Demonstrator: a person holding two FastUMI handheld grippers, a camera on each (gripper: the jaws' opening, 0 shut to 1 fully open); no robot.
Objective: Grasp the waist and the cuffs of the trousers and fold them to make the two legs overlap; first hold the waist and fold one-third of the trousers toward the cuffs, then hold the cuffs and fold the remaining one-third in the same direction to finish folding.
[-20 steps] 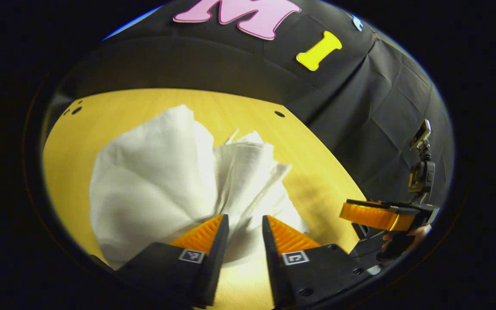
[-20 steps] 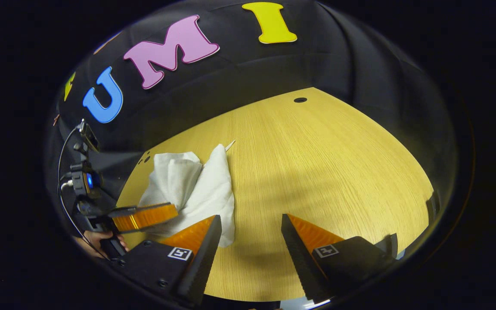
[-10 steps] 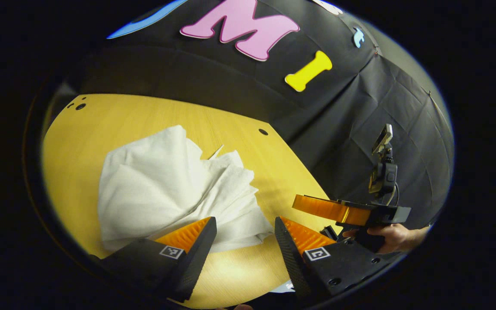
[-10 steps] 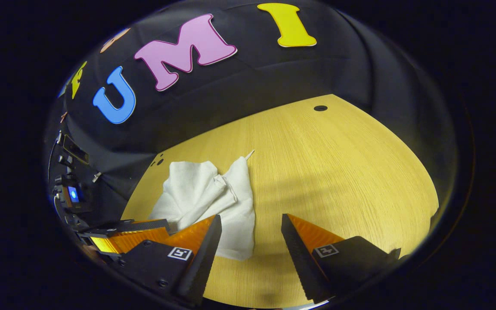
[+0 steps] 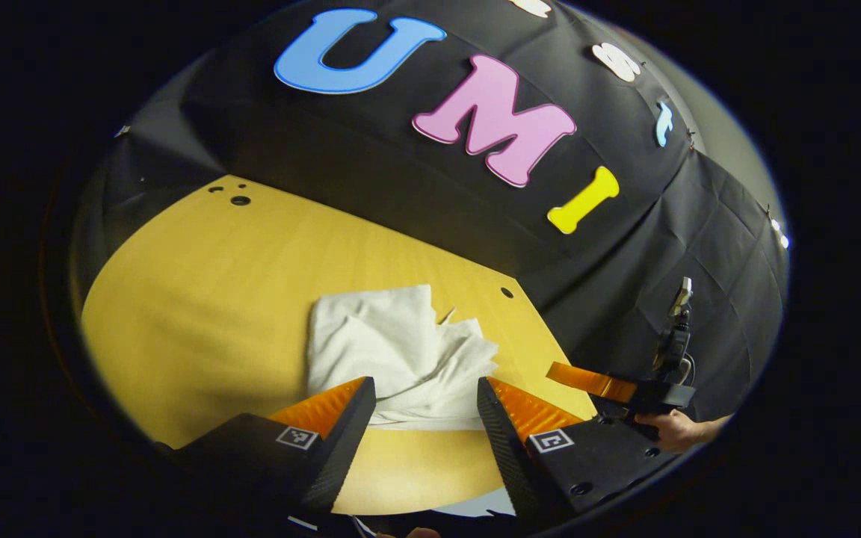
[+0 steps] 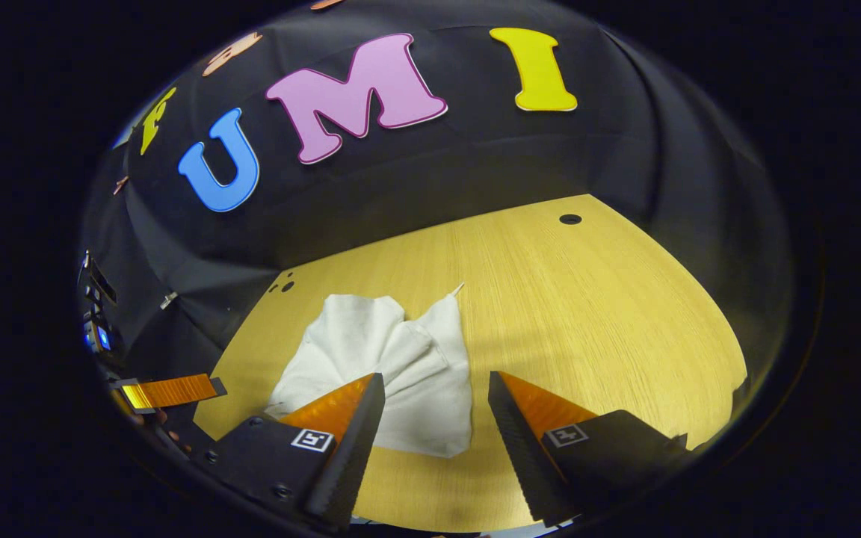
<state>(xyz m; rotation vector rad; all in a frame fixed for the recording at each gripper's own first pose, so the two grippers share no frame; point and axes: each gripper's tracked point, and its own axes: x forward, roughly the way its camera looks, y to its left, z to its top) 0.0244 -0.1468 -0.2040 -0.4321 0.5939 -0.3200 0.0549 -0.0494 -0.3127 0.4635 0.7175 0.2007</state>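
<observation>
Left gripper view: the left gripper (image 5: 426,388) at 6 o'clock, fingers spread and grasping nothing; just beyond them, the white trousers (image 5: 400,351) lie in a rumpled, folded bundle of soft woven cloth on the wood-grain table (image 5: 199,299). At 4 o'clock, the right gripper (image 5: 595,382), held by a hand (image 5: 673,431). Right gripper view: the right gripper (image 6: 436,385), fingers likewise apart and empty; trousers (image 6: 393,366) beyond, at 7 o'clock from centre; round holes (image 6: 570,219) pierce the tabletop near the far black cloth wall (image 6: 415,179).

One white trousers bundle (image 5: 400,351), one wooden table (image 5: 199,299), two grippers, perhaps four table holes
</observation>
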